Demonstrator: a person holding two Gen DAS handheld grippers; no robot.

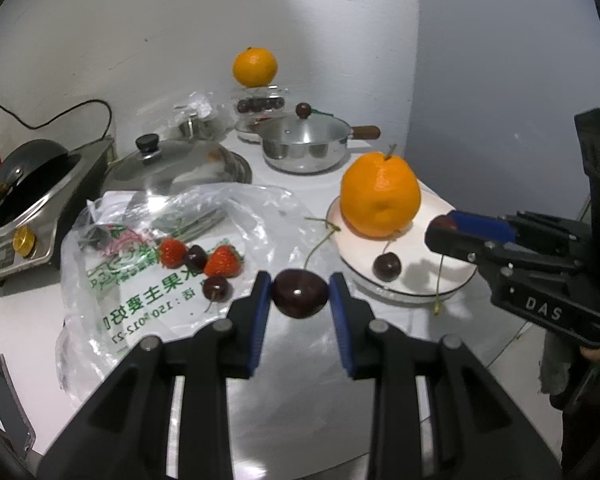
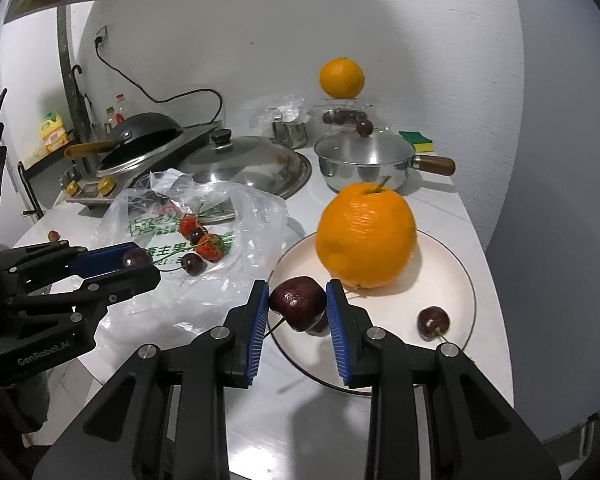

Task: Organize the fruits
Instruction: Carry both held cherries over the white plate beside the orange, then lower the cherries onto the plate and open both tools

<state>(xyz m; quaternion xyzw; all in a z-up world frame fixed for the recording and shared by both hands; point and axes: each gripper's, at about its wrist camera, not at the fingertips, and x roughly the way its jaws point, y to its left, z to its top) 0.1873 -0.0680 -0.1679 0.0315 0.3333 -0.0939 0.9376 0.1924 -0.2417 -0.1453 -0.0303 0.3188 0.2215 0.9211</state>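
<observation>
The left gripper [image 1: 300,294] has its jaws clamped on a dark cherry [image 1: 299,293] above the counter [image 1: 300,360], near the plastic bag [image 1: 172,240]. The right gripper [image 2: 297,303] has its jaws clamped on another cherry [image 2: 298,300] over the near left rim of the white plate [image 2: 452,276]. On that plate sit a large orange [image 2: 366,236] and a loose cherry [image 2: 433,320]. Strawberries [image 1: 198,258] and more cherries lie on the bag.
</observation>
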